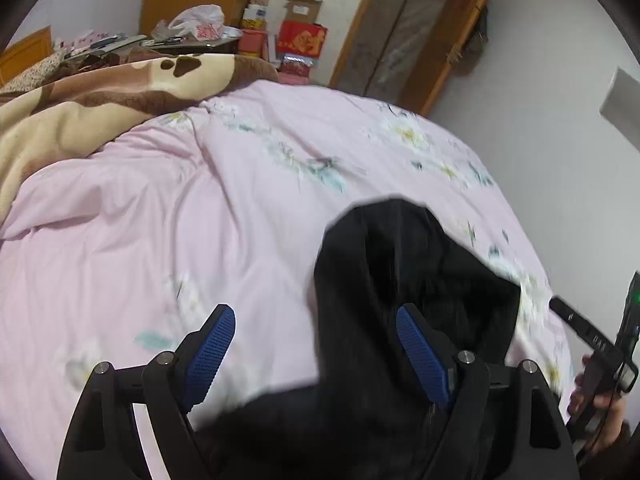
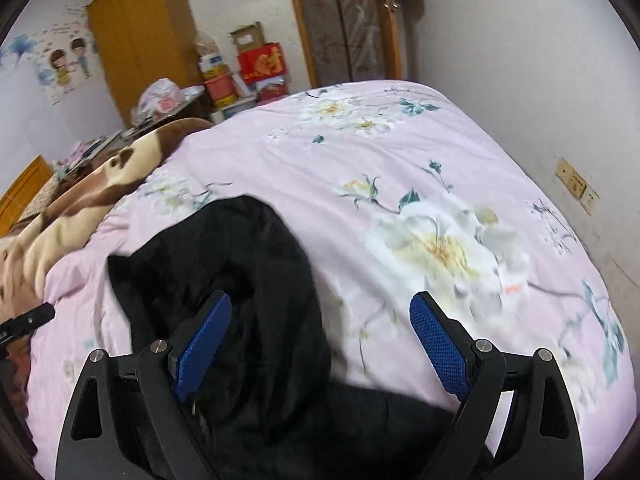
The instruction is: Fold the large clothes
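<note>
The black fabric garment (image 1: 400, 280) is lying bunched up in a heap on the pink quilt with white and yellow flower print (image 1: 200, 220), down at the near edge of the bed and running under both cameras. In the right wrist view the same dark clothing (image 2: 240, 280) sits a bit left of centre, with bare quilt (image 2: 420, 160) spreading off to the right.

The left gripper (image 1: 316, 336) has its blue-padded fingers spread wide with nothing pinched; the right-hand pad is over the black cloth, the left one over plain quilt. The right gripper (image 2: 320, 332) is the same deal, jaws wide apart, left pad over the garment, nothing held. It also shows at the right edge of the left view, hand wrapped round it.

Around it: a brown and cream fleece blanket (image 1: 80, 108) piled along the far left side of the bed, a messy table with a white plastic bag (image 1: 200, 20), red cardboard boxes (image 2: 262, 62) stacked by the wall, an orange wooden wardrobe (image 2: 140, 32), and cartoon wall stickers (image 2: 68, 64).
</note>
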Motion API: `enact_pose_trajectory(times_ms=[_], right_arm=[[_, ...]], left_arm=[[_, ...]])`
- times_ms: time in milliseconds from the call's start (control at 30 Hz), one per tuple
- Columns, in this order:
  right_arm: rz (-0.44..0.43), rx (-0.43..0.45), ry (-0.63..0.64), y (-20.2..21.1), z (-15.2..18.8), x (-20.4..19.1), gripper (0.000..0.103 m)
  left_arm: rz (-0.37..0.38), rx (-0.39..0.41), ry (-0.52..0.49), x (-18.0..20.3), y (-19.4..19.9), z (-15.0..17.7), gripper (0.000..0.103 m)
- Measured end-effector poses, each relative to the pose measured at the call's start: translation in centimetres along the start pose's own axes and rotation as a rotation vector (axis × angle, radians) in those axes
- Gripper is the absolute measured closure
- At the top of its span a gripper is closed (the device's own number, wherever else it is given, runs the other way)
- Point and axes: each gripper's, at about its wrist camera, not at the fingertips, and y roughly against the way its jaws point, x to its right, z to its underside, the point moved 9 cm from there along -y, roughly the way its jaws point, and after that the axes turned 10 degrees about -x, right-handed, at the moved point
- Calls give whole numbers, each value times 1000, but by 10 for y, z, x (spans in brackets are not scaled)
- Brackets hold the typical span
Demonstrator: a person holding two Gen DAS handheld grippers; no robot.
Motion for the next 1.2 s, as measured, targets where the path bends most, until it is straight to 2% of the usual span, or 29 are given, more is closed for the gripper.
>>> enact_pose_trajectory(times_ms=[33,133,200,333,367,400,433,500,567,633,700,900,967,1000,1033,1067,1100,1133,1200], right_arm=[[-2,-11,-15,-6,-6,1,12],[10,-53,-16,-34,-19,0,12],[10,-110,-31,-53,-17,3,12],[-14,-191,-33,-82,0,6,13],[-18,-205,-16,-86,5,4,17],[-19,-225,16,-91,12,1,29],[-14,-240,45,-95,17,-1,38],[11,-271,83,-102,30,0,67],[3,-269,88,-103,37,1,74],[3,-255,107,-101,41,1,78],[4,-241,111,-99,43,2,78],[-3,-241,85,-93,49,11,79],[-13,-245,62,-89,50,16,79],[-29,-239,48,-84,50,18,73],[-41,-228,39,-79,50,18,69],[-60,-219,39,-73,49,17,60],[-98,-198,47,-62,48,14,53],[-115,-183,51,-57,45,13,50],[-136,-112,35,-37,33,15,48]], left_arm=[[-15,-8,33,-2,-11,-11,20],[14,-45,73,-4,-37,-29,20],[-10,-58,85,-5,-54,-35,20],[-66,-105,37,-6,-89,-32,20],[-59,-109,48,-7,-95,-30,20],[-41,-119,60,-8,-101,-28,20],[-28,-133,75,-8,-107,-25,20],[-20,-153,81,-8,-116,-19,21],[-29,-146,61,-6,-119,-14,34],[-65,-160,24,-4,-122,-11,78],[-101,-189,6,-4,-125,-5,103],[-147,-153,-12,-16,-113,10,103],[-104,-142,-4,-23,-107,12,103],[-95,-124,5,-25,-102,10,103],[-72,-103,11,-26,-95,6,100],[-27,-83,17,-24,-87,0,95],[0,-74,25,-23,-82,-5,71],[11,-66,22,-21,-77,-13,36],[7,-4,30,-20,-65,-29,14]])
